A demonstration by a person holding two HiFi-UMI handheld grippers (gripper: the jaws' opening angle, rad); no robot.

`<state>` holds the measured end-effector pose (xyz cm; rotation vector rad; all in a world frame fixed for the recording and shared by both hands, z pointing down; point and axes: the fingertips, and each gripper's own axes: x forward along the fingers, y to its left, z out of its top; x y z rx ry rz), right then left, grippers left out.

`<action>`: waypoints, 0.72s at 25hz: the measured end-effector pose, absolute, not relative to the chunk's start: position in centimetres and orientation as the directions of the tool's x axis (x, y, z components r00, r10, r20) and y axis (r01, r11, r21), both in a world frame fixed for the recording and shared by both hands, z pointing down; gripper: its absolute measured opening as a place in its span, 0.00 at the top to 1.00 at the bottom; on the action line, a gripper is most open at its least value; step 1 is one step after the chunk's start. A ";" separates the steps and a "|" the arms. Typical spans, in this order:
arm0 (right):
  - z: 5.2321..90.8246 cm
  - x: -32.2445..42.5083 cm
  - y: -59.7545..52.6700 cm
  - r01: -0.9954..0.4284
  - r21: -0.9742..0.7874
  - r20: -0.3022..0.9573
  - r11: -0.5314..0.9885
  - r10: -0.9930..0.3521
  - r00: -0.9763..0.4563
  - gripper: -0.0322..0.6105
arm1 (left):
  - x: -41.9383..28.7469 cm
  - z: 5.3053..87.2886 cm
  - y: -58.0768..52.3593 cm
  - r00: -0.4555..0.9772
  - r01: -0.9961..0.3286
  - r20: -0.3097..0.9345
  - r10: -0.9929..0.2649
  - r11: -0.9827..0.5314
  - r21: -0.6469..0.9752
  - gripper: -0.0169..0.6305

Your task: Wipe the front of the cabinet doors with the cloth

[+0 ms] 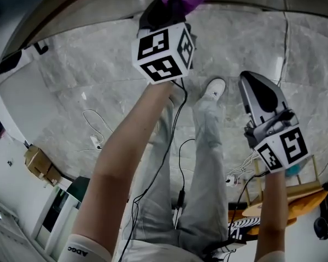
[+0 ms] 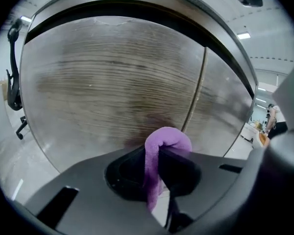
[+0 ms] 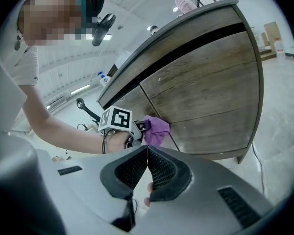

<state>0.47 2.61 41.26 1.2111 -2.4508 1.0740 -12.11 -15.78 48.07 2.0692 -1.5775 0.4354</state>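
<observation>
— What's the left gripper (image 2: 156, 155) holding?
— A purple cloth (image 2: 167, 140). It is soft and folded into a hump, pinched between the jaws, with one end hanging down.
— And the right gripper (image 3: 147, 155)?
— Its jaws are pressed together on nothing.
— Where's the cloth?
— Right at the wood-grain cabinet door (image 2: 108, 87), beside the seam.

Fleecy purple cloth (image 2: 162, 146); matt wood-grain cabinet doors (image 2: 112, 87).
</observation>
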 end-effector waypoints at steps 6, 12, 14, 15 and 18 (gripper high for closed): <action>41.5 -1.6 1.7 -0.764 -0.512 0.478 0.392 -0.609 -0.633 0.91 | -17.7 49.2 -15.9 0.213 -0.973 0.563 -0.798 -0.121 0.197 0.90; 41.6 -6.8 0.3 -0.759 -0.511 0.480 0.403 -0.600 -0.641 0.91 | -24.6 49.7 -16.6 0.193 -0.978 0.580 -0.792 -0.109 0.177 0.90; 41.6 -9.1 -0.1 -0.753 -0.516 0.475 0.408 -0.596 -0.648 0.91 | -26.8 49.7 -16.7 0.200 -0.978 0.583 -0.788 -0.122 0.170 0.90; 41.6 -10.3 -0.3 -0.749 -0.519 0.471 0.412 -0.593 -0.653 0.91 | -28.1 49.8 -16.8 0.198 -0.978 0.585 -0.787 -0.124 0.165 0.90; 41.6 -13.8 -1.0 -0.737 -0.524 0.463 0.426 -0.584 -0.667 0.91 | -32.1 50.1 -16.9 0.174 -0.983 0.590 -0.788 -0.108 0.146 0.90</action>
